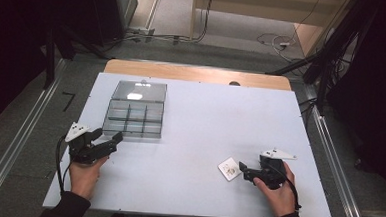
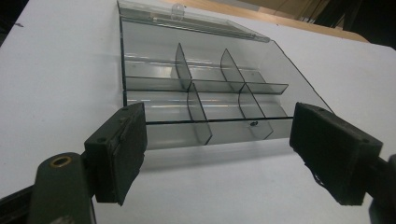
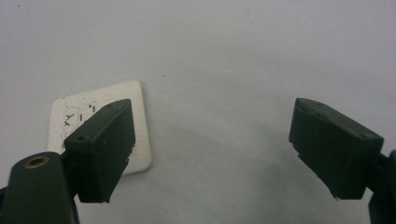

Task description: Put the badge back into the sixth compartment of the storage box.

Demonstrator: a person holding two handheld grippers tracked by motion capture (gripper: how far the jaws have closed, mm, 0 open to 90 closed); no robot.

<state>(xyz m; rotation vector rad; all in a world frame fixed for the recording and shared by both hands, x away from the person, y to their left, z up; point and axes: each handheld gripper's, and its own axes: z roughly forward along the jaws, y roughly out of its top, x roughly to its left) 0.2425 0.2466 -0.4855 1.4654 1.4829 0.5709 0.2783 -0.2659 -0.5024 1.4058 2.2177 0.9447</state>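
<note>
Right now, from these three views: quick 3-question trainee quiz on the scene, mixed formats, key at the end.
1. True or false: the clear organizer box has its lid open.
2. Multiple choice: the small white card lies nearest which tool? A) left tool B) right tool C) midway between both.
3. Fill in: in the left gripper view, the box's compartments look ____ .

Key
1. True: the lid stands open at the box's far side.
2. B: the card lies on the table right at the right tool's jaws, which are open.
3. Empty, apart from a tiny dark speck near the front wall that is too small to identify.
</note>
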